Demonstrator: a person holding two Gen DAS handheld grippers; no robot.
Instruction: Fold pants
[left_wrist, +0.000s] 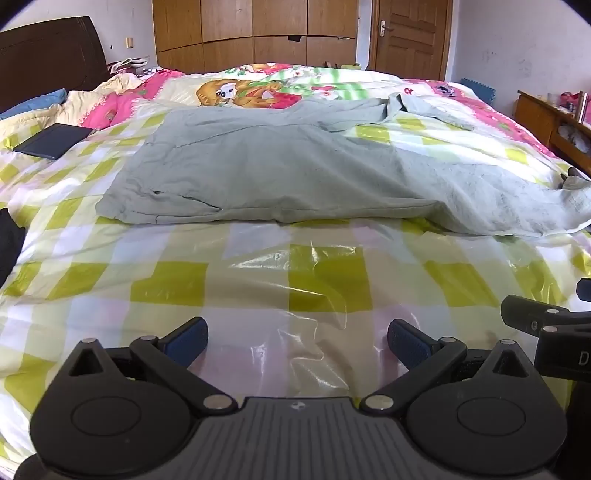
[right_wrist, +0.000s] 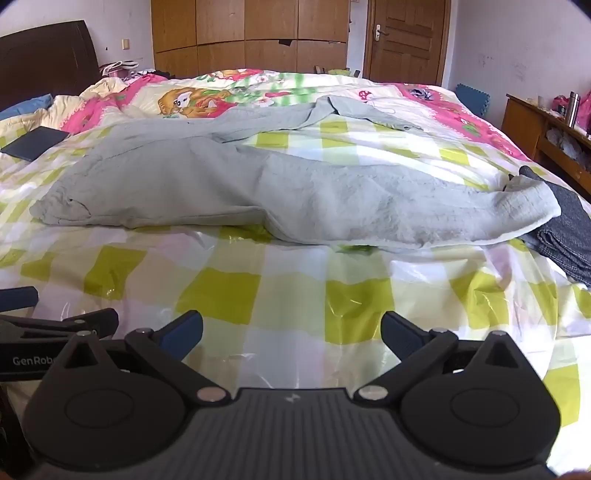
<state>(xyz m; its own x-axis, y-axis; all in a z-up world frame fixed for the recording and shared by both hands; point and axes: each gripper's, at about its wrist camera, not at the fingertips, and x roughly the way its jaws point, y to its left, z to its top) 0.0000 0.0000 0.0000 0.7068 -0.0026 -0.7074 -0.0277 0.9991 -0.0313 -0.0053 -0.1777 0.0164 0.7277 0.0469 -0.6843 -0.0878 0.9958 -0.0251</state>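
Light grey pants (left_wrist: 280, 166) lie spread across the bed, waist to the left and legs running right; one leg bends back toward the far side. They also show in the right wrist view (right_wrist: 258, 184), the near leg's cuff resting on dark folded cloth (right_wrist: 565, 229). My left gripper (left_wrist: 297, 341) is open and empty, hovering over the bedcover well short of the pants. My right gripper (right_wrist: 291, 332) is open and empty too, beside the left one, equally short of the pants.
A green-checked, plastic-covered bedcover (left_wrist: 258, 280) spans the bed. A dark flat case (left_wrist: 51, 140) lies at the far left. A blue pillow (left_wrist: 33, 101) and headboard stand left. A wooden side table (right_wrist: 546, 125) stands right; wardrobe and door behind.
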